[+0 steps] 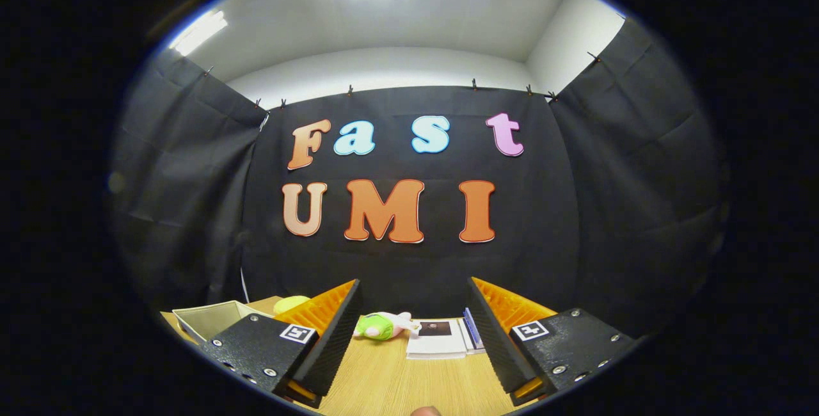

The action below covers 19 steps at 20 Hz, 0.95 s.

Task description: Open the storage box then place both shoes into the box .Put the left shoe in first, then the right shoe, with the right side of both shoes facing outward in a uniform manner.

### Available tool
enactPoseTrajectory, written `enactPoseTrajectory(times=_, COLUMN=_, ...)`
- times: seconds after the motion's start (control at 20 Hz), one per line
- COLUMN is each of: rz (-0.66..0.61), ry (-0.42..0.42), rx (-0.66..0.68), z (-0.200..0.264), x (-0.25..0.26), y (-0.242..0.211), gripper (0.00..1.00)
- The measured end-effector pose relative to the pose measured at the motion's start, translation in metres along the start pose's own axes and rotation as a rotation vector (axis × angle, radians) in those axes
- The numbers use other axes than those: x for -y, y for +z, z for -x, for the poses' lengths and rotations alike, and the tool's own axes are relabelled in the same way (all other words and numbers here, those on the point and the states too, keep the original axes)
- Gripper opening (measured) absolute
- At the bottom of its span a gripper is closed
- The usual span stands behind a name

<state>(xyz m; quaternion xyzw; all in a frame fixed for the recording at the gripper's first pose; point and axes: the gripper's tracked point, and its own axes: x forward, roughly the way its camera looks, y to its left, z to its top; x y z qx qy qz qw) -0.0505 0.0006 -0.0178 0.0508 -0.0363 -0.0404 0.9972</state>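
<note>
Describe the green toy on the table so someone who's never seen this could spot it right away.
Start at the wooden table below the black cloth wall. The open hand-held gripper points across it; beyond its fingers, by the wall, lies the green toy, just beside a stack of booklets. It is soft and bright green with a pale end, unlike the flat white booklets.

Recording booth: black cloth walls (192, 166), wooden table (397, 377).

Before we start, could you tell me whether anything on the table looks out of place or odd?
Nothing stands out. The gripper is open over the wooden table; beyond its fingers lie a green plush toy and stacked booklets, with a grey bin beside them.
</note>
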Motion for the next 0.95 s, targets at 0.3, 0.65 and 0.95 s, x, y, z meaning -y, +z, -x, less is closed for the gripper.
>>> enactPoseTrajectory(times=0.3, rz=0.013, ry=-0.006, rx=0.001, z=0.0, x=0.007, y=-0.001, gripper=0.96)
enactPoseTrajectory(times=0.65, rz=0.003, ry=0.027, rx=0.013, z=0.009, x=0.001, y=0.013, gripper=0.96)
enactPoseTrajectory(times=0.95, rz=0.003, ry=0.0, rx=-0.003, z=0.013, x=0.001, y=0.008, gripper=0.96)
